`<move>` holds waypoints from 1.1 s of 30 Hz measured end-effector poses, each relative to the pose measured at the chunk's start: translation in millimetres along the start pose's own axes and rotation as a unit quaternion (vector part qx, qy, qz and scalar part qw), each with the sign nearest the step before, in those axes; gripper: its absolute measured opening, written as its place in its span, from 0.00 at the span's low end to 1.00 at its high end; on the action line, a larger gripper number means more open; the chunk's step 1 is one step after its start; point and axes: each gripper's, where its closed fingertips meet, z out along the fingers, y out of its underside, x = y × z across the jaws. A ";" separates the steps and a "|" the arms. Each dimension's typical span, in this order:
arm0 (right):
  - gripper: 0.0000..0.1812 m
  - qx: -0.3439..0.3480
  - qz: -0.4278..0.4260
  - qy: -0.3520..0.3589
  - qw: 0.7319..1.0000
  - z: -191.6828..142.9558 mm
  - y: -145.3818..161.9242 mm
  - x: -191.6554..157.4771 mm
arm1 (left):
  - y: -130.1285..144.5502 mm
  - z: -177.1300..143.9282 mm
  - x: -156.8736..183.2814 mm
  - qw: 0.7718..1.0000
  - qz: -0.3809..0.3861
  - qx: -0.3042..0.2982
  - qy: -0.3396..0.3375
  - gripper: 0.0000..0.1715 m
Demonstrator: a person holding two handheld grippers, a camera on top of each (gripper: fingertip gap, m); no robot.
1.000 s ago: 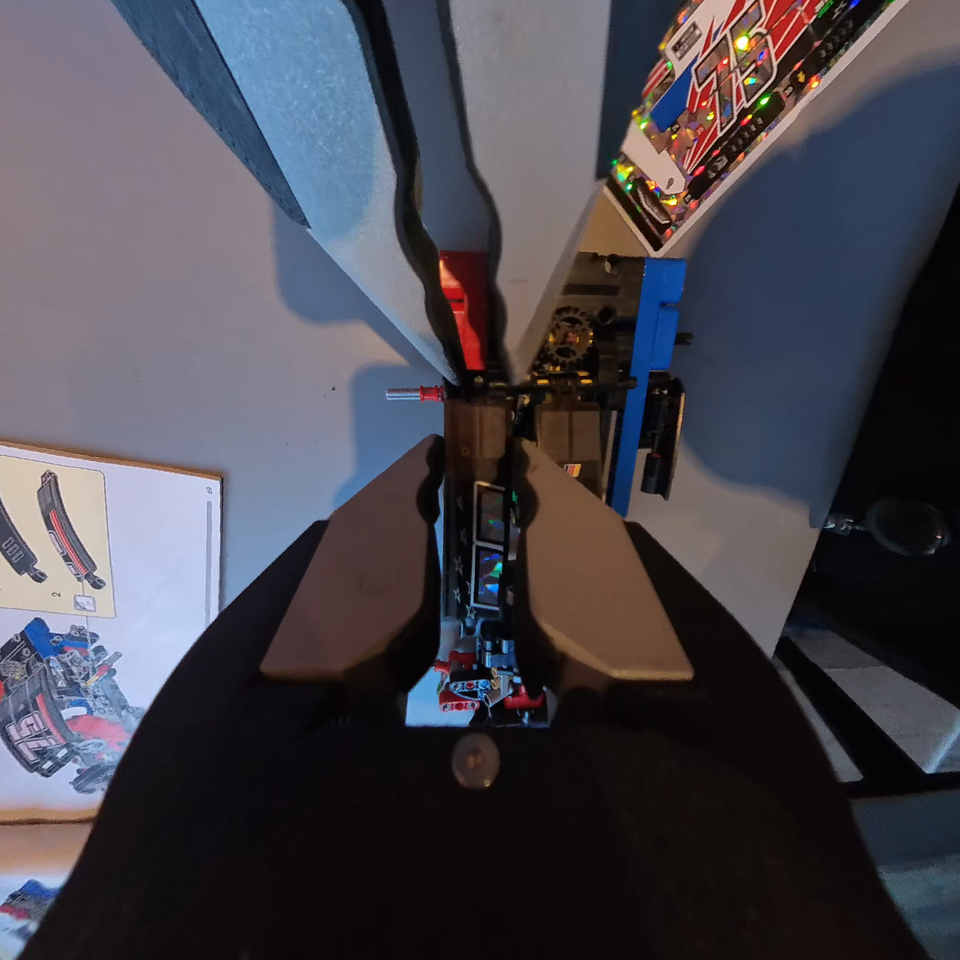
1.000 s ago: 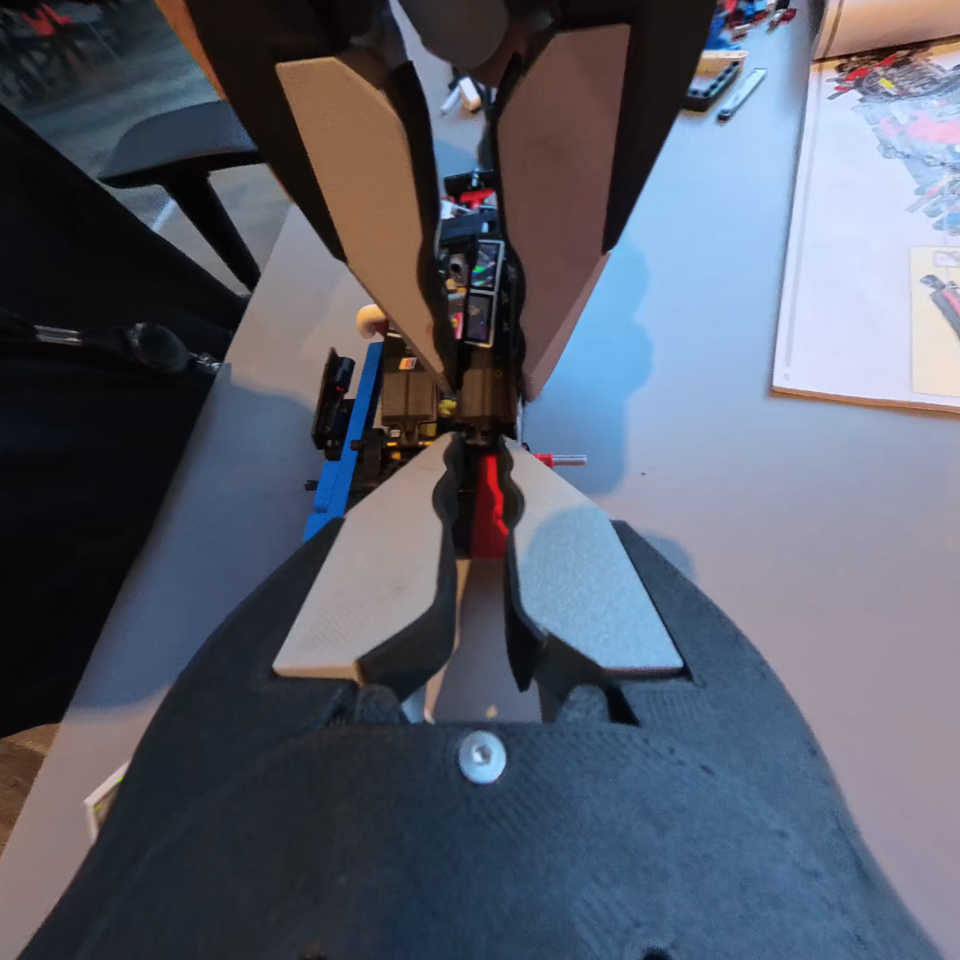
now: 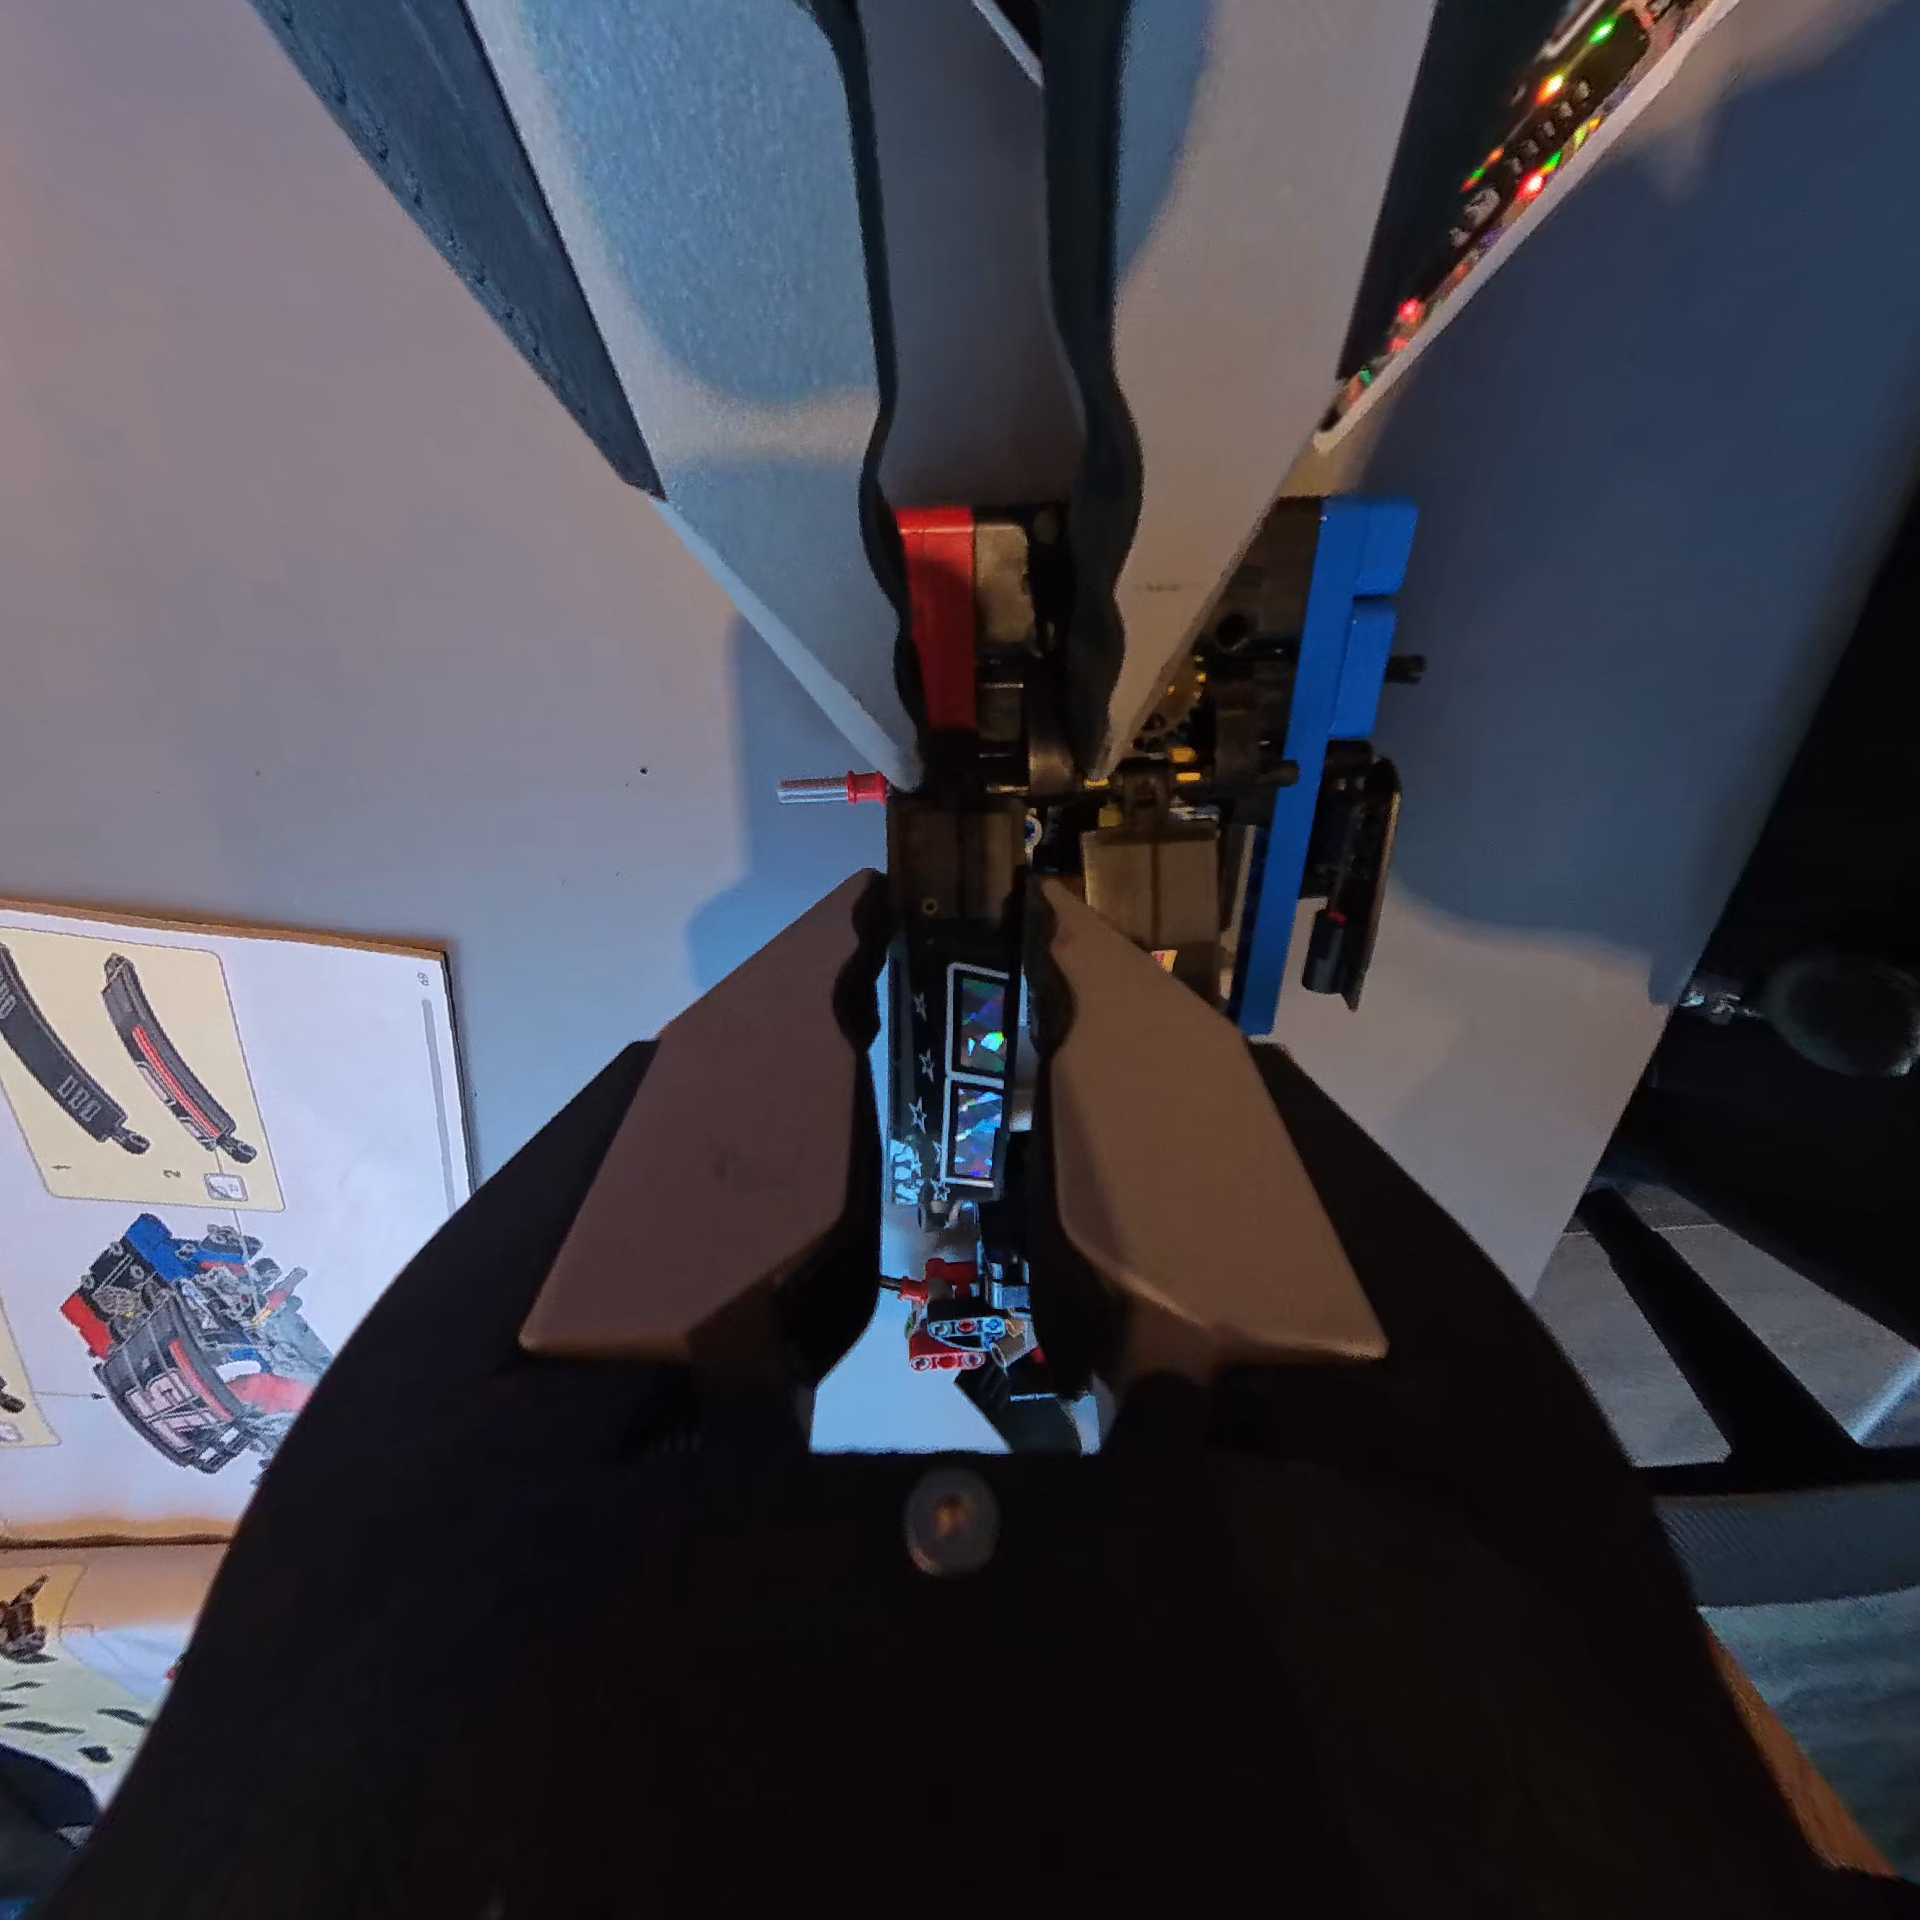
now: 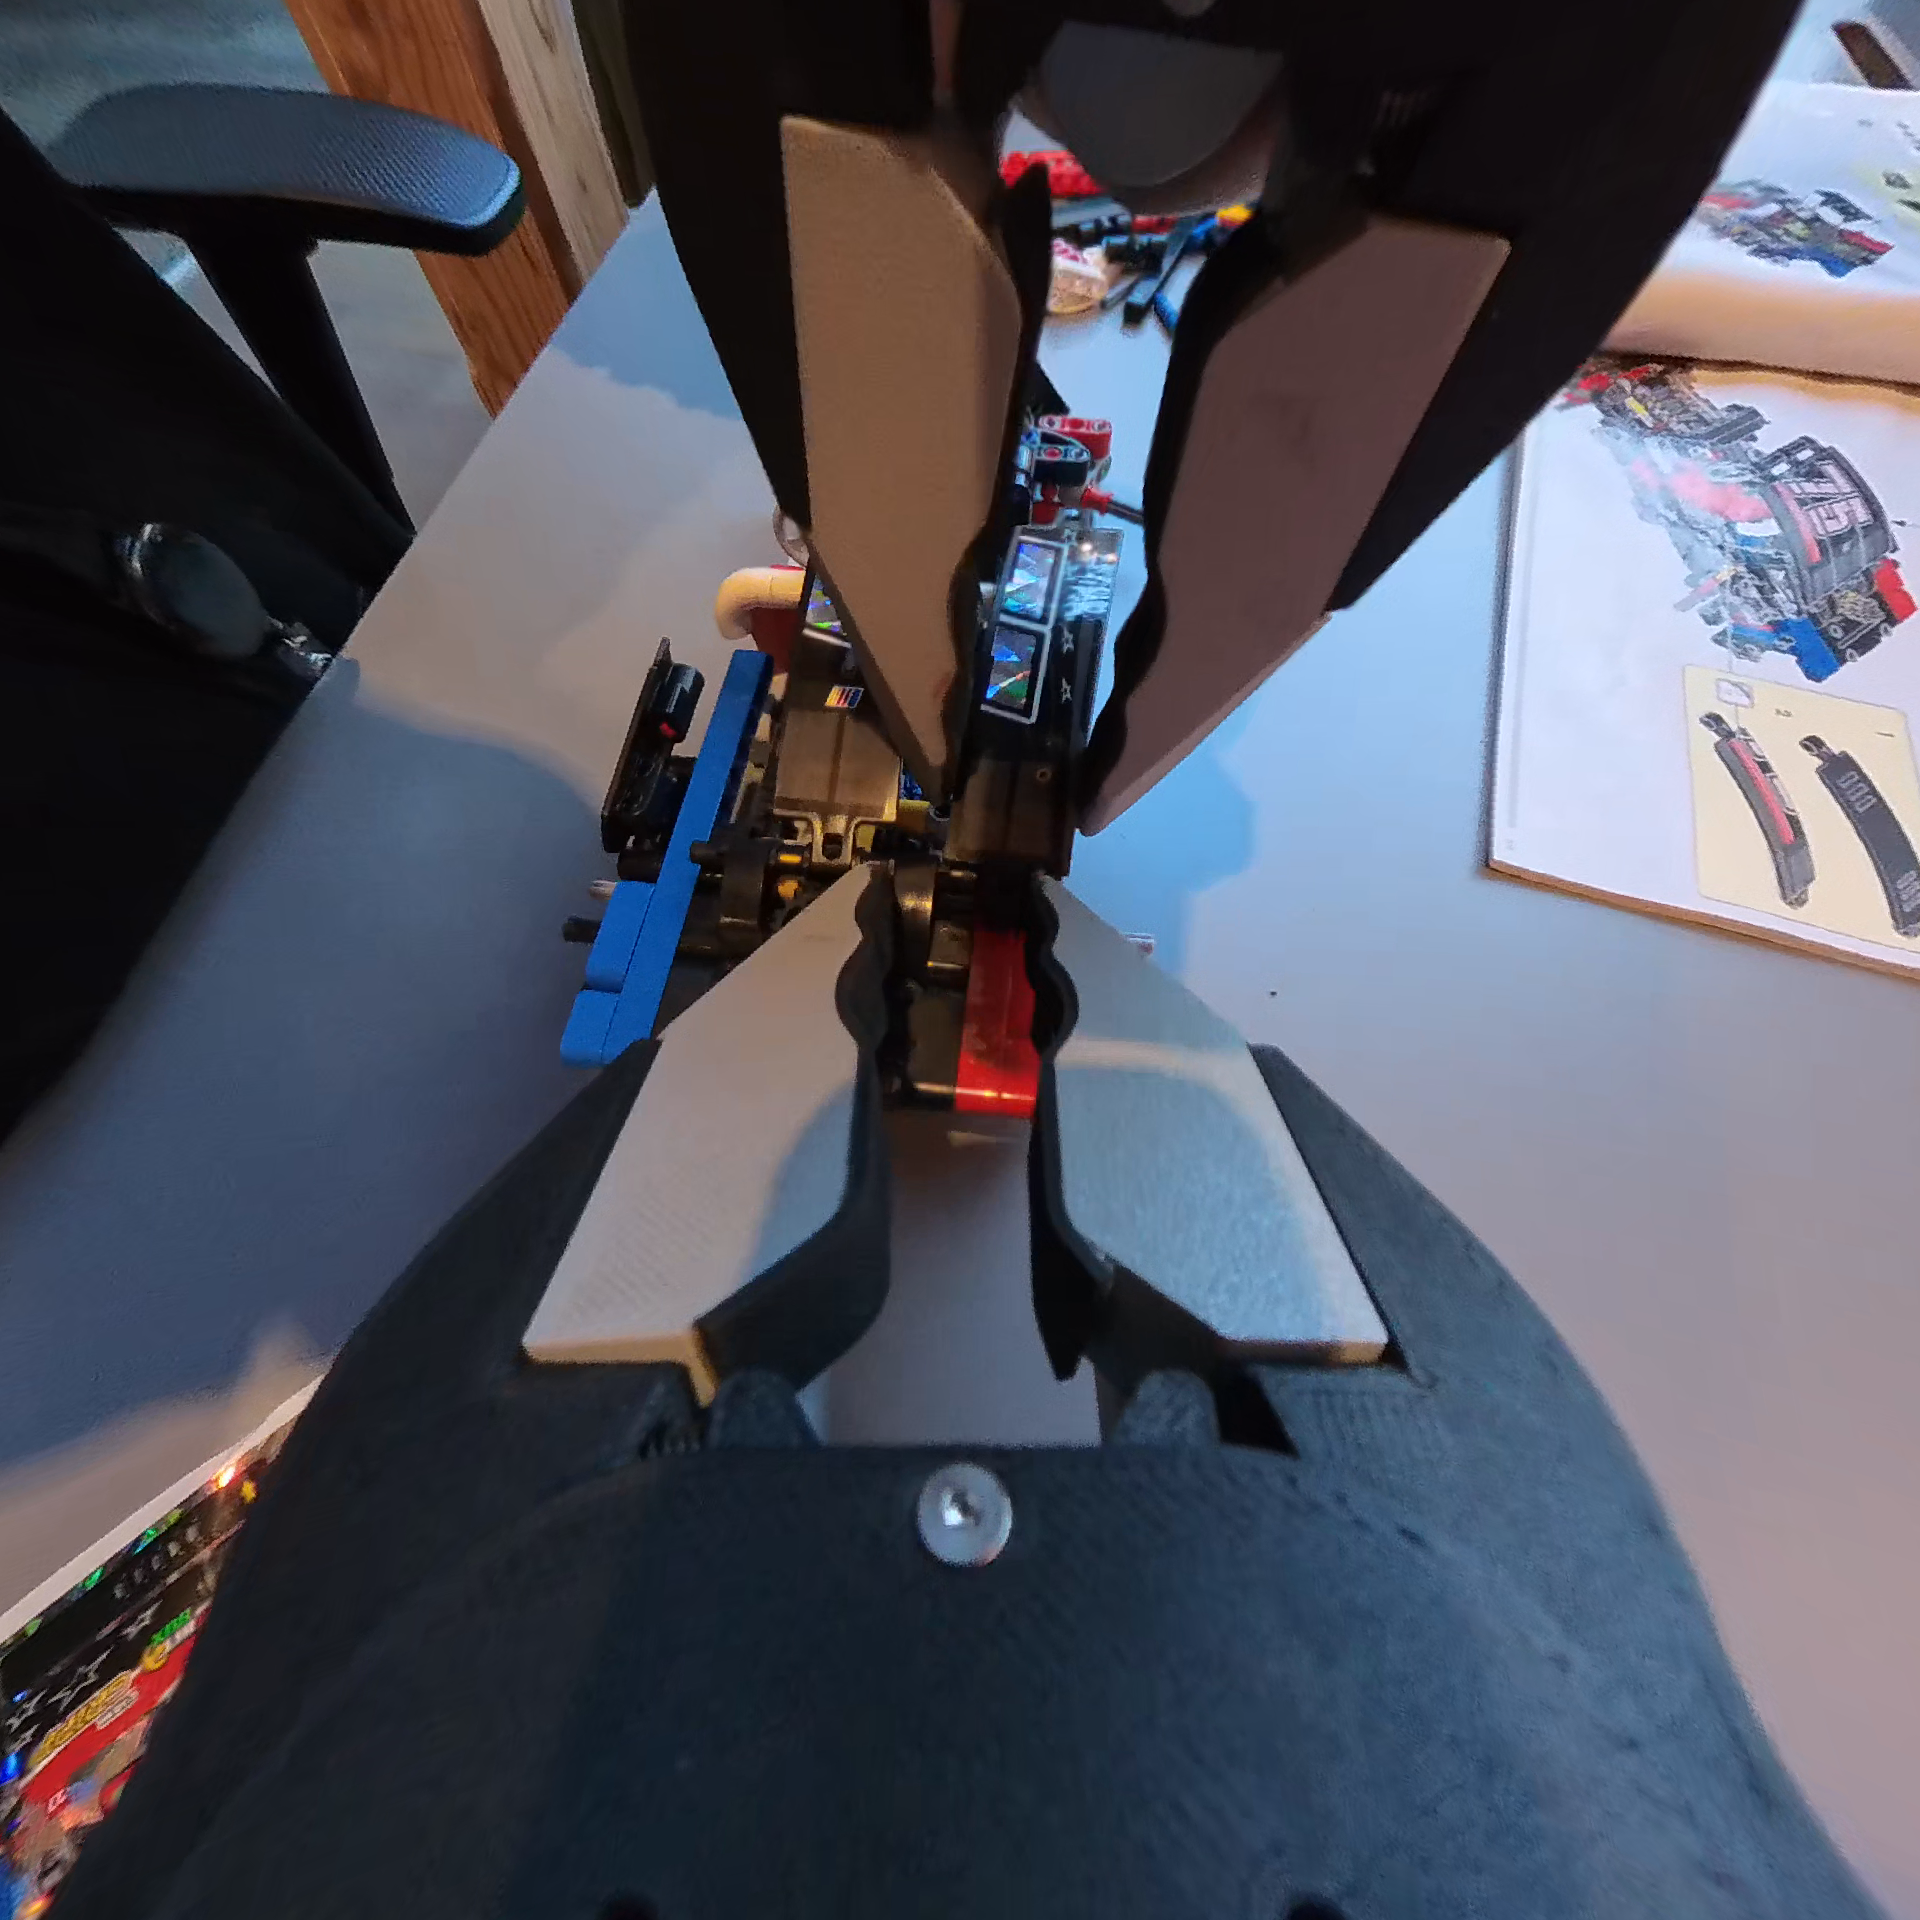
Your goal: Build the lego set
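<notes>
While the lego model (image 4: 862,790) rests on the grey surface (image 4: 1455,1091), its sticker-covered black end is pinched by the left claw (image 3: 961,914) and its red end by the right claw (image 4: 961,914).

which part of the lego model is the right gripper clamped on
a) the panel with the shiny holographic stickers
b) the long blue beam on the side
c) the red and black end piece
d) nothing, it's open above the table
c: in the right wrist view the right gripper has its fingers closed on the red and black end piece, while the left gripper grips the stickered panel.
</notes>
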 end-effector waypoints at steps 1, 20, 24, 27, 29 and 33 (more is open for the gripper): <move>0.12 0.002 0.000 -0.001 1.000 0.1 -0.1 -0.1 | 0.2 -0.1 0.1 1.000 0.000 -0.001 0.000 0.13; 0.11 -0.003 -0.016 -0.014 1.000 4.5 -2.9 -3.4 | 9.5 -1.3 4.6 1.000 -0.021 -0.016 0.015 0.13; 0.11 0.000 -0.020 -0.013 1.000 5.1 -3.5 -4.1 | 10.4 -1.3 5.7 0.999 -0.040 -0.007 0.026 0.13; 0.11 0.002 -0.020 -0.016 1.000 6.2 -4.0 -4.8 | 11.7 -1.1 7.1 0.998 -0.055 -0.002 0.039 0.13; 0.11 0.008 -0.010 -0.025 1.000 7.2 -4.4 -5.3 | 12.7 -0.8 7.8 0.997 -0.062 0.001 0.044 0.14; 0.11 0.008 0.005 -0.038 0.999 7.7 -4.4 -5.5 | 12.5 -0.7 7.2 0.997 -0.067 0.022 0.037 0.14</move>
